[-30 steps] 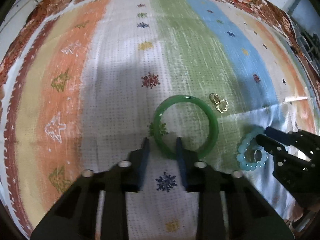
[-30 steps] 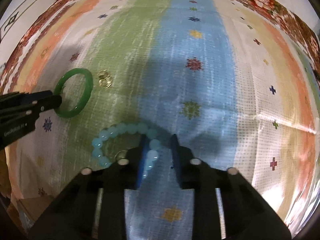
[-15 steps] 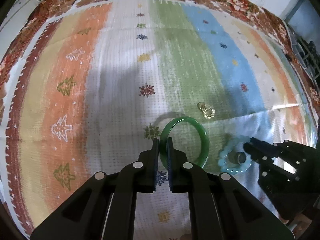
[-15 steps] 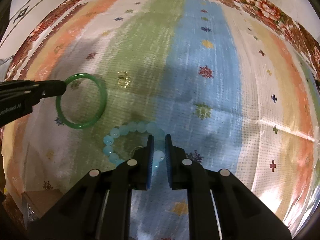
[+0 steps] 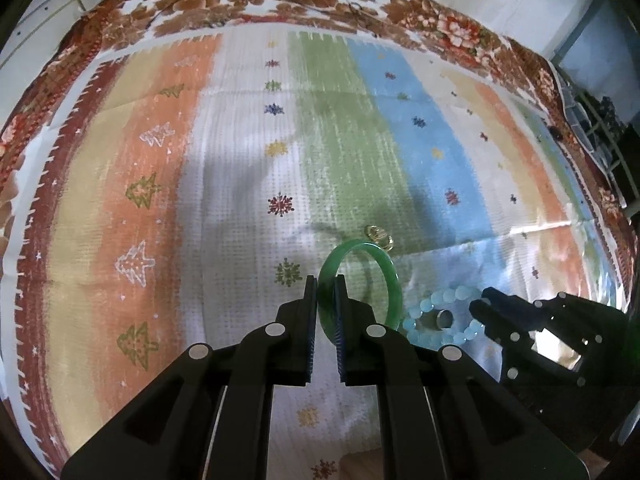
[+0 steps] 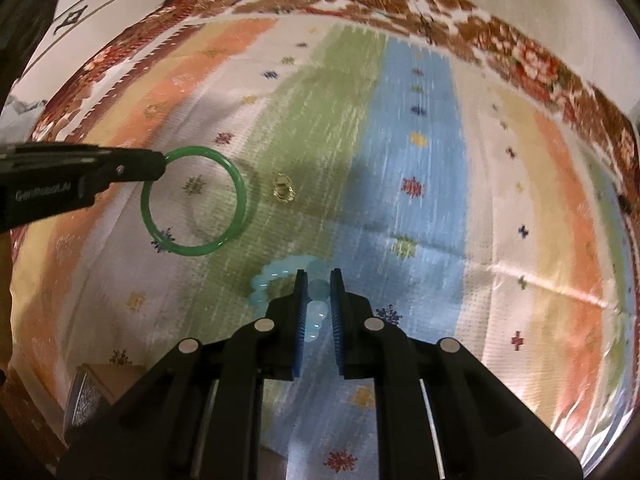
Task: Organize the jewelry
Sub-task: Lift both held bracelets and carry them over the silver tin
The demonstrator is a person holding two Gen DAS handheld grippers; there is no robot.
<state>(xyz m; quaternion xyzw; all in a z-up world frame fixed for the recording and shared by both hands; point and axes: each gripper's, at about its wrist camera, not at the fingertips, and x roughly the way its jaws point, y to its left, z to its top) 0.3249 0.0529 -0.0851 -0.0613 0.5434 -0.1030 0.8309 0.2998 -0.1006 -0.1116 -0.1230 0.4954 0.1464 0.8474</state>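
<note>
Both tools are busy at once here. The left tool (image 5: 323, 280) has its two fingers pinched down tight on the near-left rim of the green bangle (image 5: 394, 284), and the bangle hangs out ahead of the tips, tilted, clear of the striped cloth (image 5: 240, 208) that covers the worktop. From the right wrist view that same bangle (image 6: 240, 196) shows as an open ring, held by the left tool (image 6: 158, 164) coming in from the left edge, with a faint ring-shaped shadow on the cloth (image 6: 420, 208) under it.

Over on the other side, the right tool (image 6: 318, 278) is closed all the way onto the pale blue bead bracelet (image 6: 272, 276): one bead sits squeezed between the blue-padded fingers and the rest of the strand curls off to the left of the tips. In the left wrist view the bracelet (image 5: 430, 300) lies just right of the bangle, gripped at its right side by the right tool (image 5: 482, 306), and a small silver ring (image 5: 443, 317) shows inside the bead loop; whether that ring rests on the cloth or rides with the beads is not clear.

A pair of small gold earrings (image 6: 283, 192) lies on the green stripe, just beyond the bangle and apart from both tools; the left view catches the earrings (image 5: 378, 236) just past the bangle's far rim.
</note>
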